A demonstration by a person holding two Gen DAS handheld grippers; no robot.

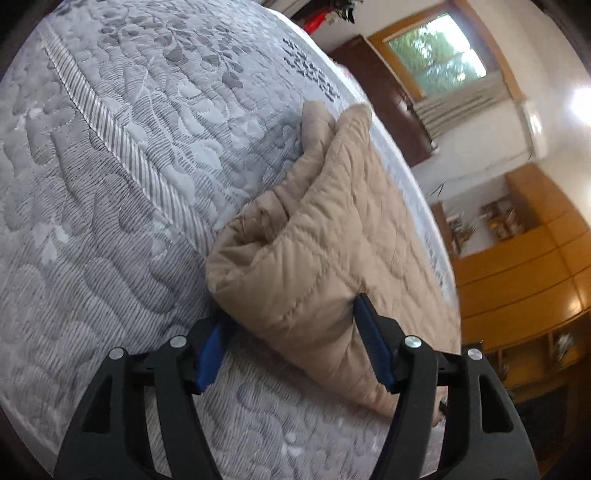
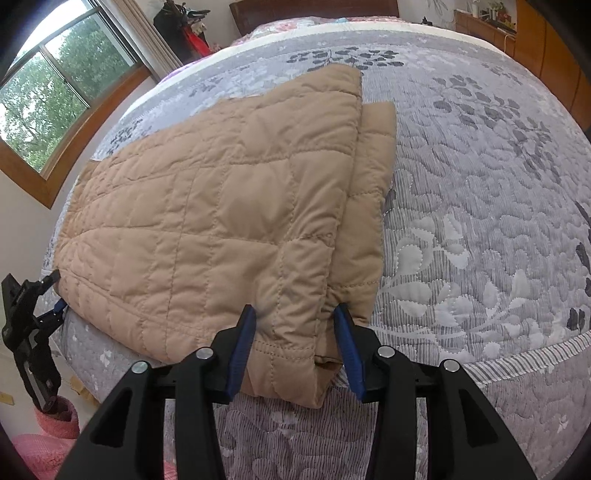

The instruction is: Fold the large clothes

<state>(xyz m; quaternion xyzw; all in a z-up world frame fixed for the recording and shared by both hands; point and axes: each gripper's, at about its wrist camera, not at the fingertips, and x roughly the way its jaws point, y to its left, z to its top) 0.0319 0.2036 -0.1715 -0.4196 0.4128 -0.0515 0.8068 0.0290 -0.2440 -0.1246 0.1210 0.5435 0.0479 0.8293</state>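
A tan quilted jacket (image 2: pixel 207 206) lies folded on the grey floral bedspread (image 2: pixel 480 221), reaching to the near edge of the bed. My right gripper (image 2: pixel 295 309) is shut on the jacket's near right corner, with a blue pad pressed in on each side. My left gripper (image 1: pixel 291 310) straddles the other near corner, a thick rolled fold (image 1: pixel 295 266). Its jaws stand wide and the pads look barely in touch with the fabric. In the right wrist view the left gripper (image 2: pixel 57 290) shows at the jacket's left corner, one finger above it and one below.
The bedspread (image 1: pixel 110 184) spreads wide beyond the jacket. A window (image 2: pixel 48 92) and a wall stand to the left of the bed, a dark headboard (image 2: pixel 314 11) at its far end and wooden cabinets (image 1: pixel 524 273) at its other side. Something pink (image 2: pixel 48 435) lies on the floor by the bed's near left corner.
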